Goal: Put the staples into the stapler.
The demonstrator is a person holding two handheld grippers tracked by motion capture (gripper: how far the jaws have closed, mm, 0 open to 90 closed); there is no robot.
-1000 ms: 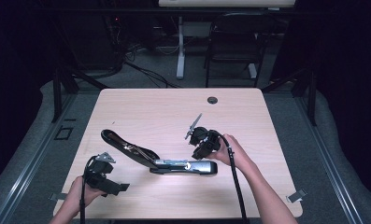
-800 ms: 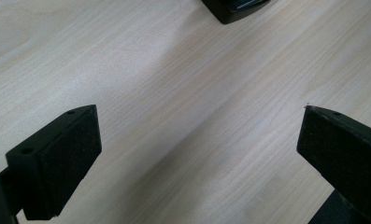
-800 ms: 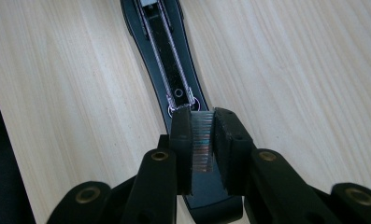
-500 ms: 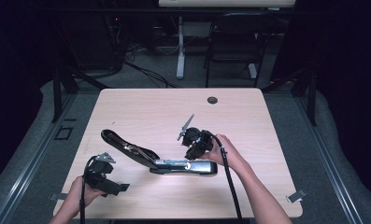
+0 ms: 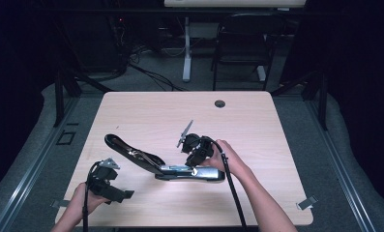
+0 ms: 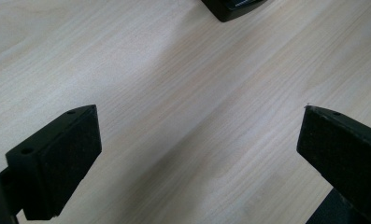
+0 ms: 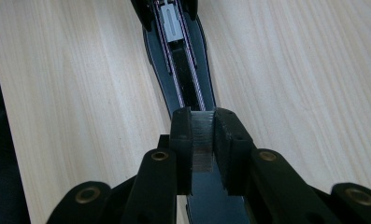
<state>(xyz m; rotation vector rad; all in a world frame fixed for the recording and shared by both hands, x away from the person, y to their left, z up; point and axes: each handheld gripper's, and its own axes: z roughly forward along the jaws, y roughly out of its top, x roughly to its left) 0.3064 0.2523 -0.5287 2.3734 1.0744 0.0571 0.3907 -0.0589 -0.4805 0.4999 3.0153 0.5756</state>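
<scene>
A black and silver stapler (image 5: 189, 173) lies swung open near the table's front middle, its top arm (image 5: 131, 152) folded back to the left. My right gripper (image 5: 195, 160) points down just over the stapler's base. In the right gripper view my right gripper (image 7: 203, 126) is shut on a grey strip of staples (image 7: 203, 144), right above the open magazine channel (image 7: 183, 70). My left gripper (image 5: 122, 194) rests at the front left, held by a hand. It stands open (image 6: 197, 140) over bare wood, with a corner of the stapler (image 6: 232, 7) at the top edge.
The light wood table (image 5: 276, 145) has a round cable hole (image 5: 220, 103) at its far middle. A chair (image 5: 243, 53) and a desk leg (image 5: 186, 53) stand on the floor beyond the far edge. Cables trail from both grippers toward the front edge.
My right gripper has moved left and down with the staple strip, from beside the stapler to over its base. The left gripper has stayed put.
</scene>
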